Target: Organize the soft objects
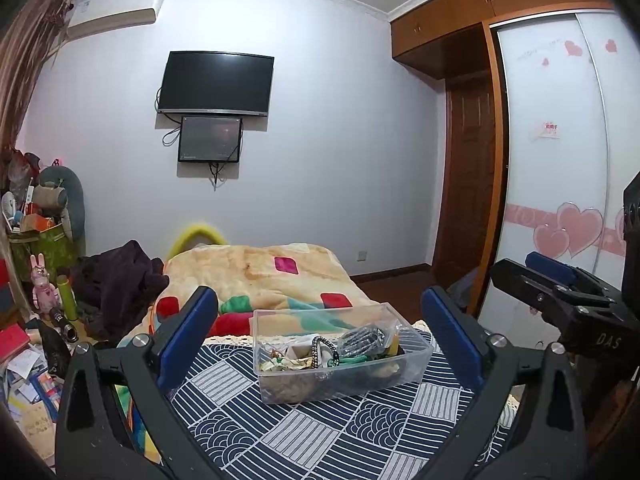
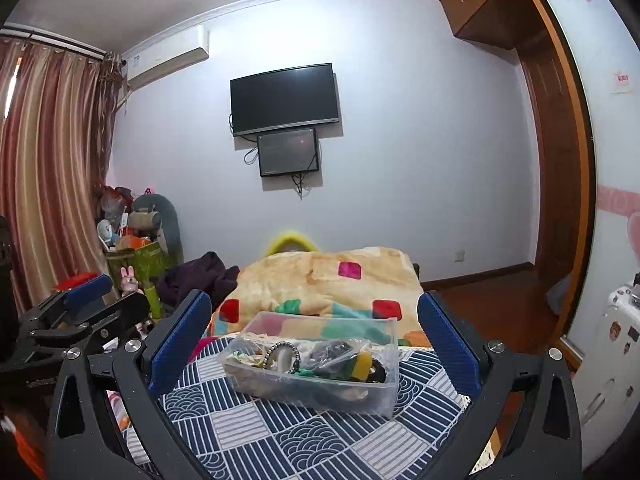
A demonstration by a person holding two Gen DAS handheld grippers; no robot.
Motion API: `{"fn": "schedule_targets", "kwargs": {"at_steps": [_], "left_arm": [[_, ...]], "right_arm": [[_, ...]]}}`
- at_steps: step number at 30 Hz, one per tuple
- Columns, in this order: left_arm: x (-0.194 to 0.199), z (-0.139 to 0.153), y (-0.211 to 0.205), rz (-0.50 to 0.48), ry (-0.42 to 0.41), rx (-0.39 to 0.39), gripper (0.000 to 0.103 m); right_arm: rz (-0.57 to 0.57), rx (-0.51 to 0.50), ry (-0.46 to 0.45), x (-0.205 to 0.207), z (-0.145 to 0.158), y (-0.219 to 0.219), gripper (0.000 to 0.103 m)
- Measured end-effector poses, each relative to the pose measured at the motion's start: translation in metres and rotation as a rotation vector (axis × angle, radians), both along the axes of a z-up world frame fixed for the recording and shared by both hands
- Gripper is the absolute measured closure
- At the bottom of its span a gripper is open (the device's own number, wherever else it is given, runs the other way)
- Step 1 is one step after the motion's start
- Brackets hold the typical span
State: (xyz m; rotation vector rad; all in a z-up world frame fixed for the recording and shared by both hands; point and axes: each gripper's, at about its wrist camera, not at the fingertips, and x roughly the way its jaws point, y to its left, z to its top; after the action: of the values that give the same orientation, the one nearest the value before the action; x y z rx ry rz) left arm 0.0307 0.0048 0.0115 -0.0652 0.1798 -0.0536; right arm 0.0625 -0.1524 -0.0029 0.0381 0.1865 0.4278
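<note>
I am looking at the clear plastic bin [image 1: 340, 356] sitting on the blue patterned bed cover [image 1: 304, 436], with hair ties, cords and small trinkets [image 1: 332, 350] heaped loosely inside; nothing soft is lying loose beside it. That heap fits items gathered in or awaiting sorting out. My left gripper [image 1: 320, 344] is gaping wide, holding nothing, and my right gripper [image 2: 316, 344] is gaping equally wide, touching nothing.

The left gripper [image 1: 320, 312] hangs with its 2 blue-padded fingers [image 1: 188, 332] spread wide, holding nothing. Between them a clear plastic box [image 1: 416, 354] of small items sits on the blue patterned cloth [image 1: 304, 432]. The right gripper [image 1: 556, 276] shows at right.
</note>
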Motion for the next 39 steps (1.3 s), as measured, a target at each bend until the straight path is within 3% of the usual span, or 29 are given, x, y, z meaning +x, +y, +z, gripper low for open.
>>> {"fn": "schedule_targets", "kwargs": {"at_steps": [39], "left_arm": [[0.0044, -0.0004, 0.0, -0.047, 0.017, -0.012, 0.0]], "right_arm": [[0.016, 0.004, 0.005, -0.0031, 0.0028, 0.0025, 0.0]]}}
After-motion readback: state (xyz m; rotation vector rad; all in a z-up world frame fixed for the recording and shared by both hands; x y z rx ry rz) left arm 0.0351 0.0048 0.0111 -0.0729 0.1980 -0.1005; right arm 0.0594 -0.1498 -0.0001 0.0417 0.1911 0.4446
